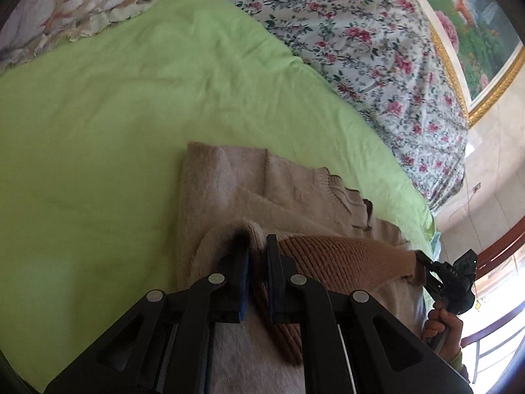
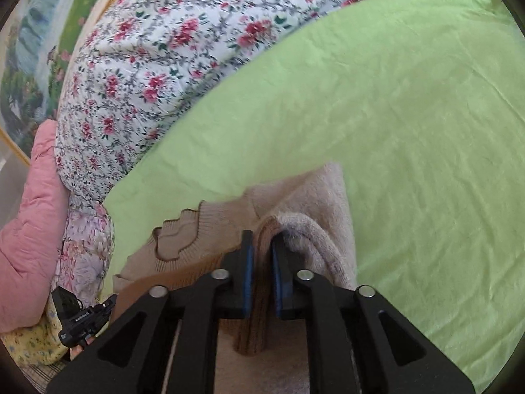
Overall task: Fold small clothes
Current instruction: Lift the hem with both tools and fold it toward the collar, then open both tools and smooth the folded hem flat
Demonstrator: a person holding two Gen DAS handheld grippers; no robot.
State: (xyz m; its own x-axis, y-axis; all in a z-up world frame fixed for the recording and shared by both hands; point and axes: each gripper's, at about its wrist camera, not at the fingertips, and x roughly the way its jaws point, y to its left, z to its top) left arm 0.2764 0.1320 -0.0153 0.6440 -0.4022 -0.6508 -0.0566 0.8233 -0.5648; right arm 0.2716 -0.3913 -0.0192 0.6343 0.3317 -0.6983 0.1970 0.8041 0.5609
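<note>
Now my left claw (image 1: 257, 246) is clenched on the sweater's (image 1: 229, 180) brown ribbed hem and my right claw (image 2: 261, 244), slackened, straddles the same hem, both directly over the sweater's folded half on the bed's green sheet (image 1: 98, 115), neckline beyond them.
</note>
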